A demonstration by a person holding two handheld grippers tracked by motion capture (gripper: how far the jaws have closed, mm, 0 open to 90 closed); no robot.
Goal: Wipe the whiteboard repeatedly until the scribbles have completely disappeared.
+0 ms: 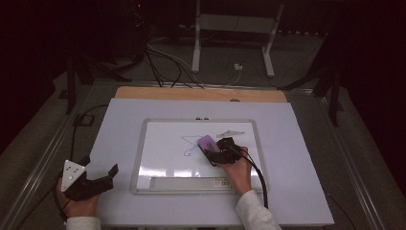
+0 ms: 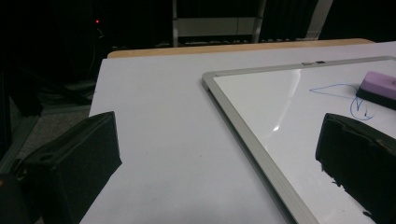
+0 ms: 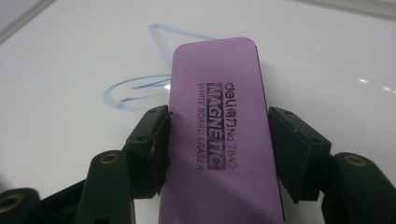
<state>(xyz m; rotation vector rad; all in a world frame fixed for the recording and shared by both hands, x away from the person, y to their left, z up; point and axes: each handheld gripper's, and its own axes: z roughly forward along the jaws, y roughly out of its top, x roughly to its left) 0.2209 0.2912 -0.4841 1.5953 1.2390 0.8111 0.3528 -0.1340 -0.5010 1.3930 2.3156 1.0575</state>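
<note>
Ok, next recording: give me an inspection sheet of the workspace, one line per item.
Surface: white table with a wooden strip along its far edge; whiteboard lies flat on it.
Job's things: purple eraser on the whiteboard, beside a blue scribble.
Clutter: small pale item on the whiteboard, too small to tell what.
Grippers: right gripper shut on the eraser's sides; left gripper open, jaws wide apart, at the table's near left edge.
Cables: black cable trails from the right gripper; more cables on the floor beyond the table.
Surroundings: dark room; white stand behind the table.
</note>
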